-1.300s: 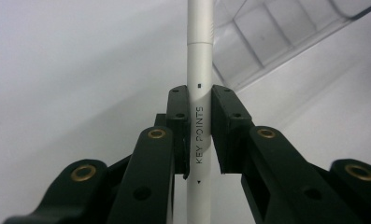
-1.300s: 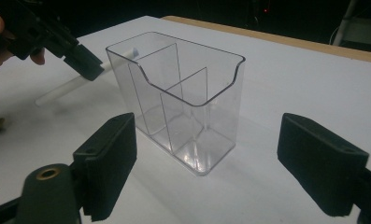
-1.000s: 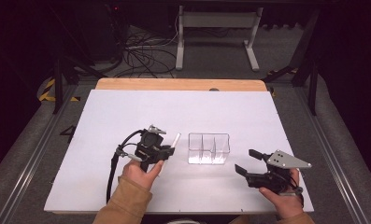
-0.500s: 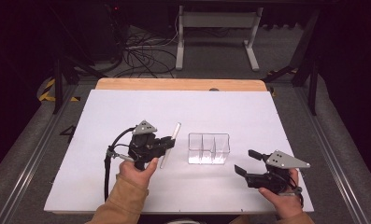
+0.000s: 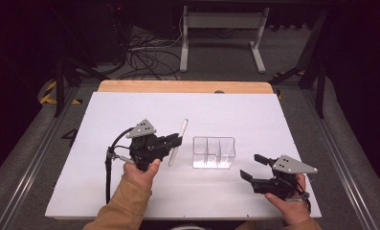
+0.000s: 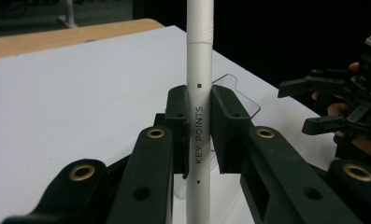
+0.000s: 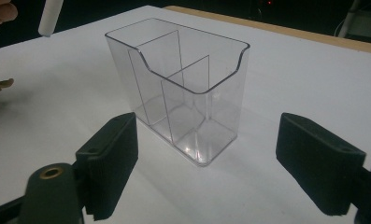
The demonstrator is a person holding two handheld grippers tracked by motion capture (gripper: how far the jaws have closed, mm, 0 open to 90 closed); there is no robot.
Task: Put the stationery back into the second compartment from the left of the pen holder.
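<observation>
The left gripper (image 5: 174, 141) holds a white pen (image 5: 177, 143) tight between its two black jaws. In the left gripper view the pen (image 6: 198, 116) stands straight up between the jaws, and they pinch it near its middle, right on the words "KEY POINTS". Part of the pen sticks out above the jaws and part hangs below them. In the high view the pen leans a little, with its top end pointing to about 1 o'clock.

A clear box (image 5: 214, 152) with thin walls inside stands on the white tabletop (image 5: 254, 115). It sits near the pen, at about 3 o'clock from it, and does not touch it. The right gripper (image 5: 252, 167) is at about 4 o'clock from the box, with its jaws spread wide and nothing between them. In the right gripper view the clear box (image 7: 183, 88) stands upright ahead of the open jaws, with bare tabletop (image 7: 309, 88) between them and it.

There is lots of bare tabletop at 12 o'clock from the box, up to the wooden strip (image 5: 183, 86) at the far edge. Both hands are close to the near edge.

The right gripper view shows the box's three parts inside and the curved dip in its rim. The left gripper view shows the other gripper (image 6: 314, 105) off at 3 o'clock.
</observation>
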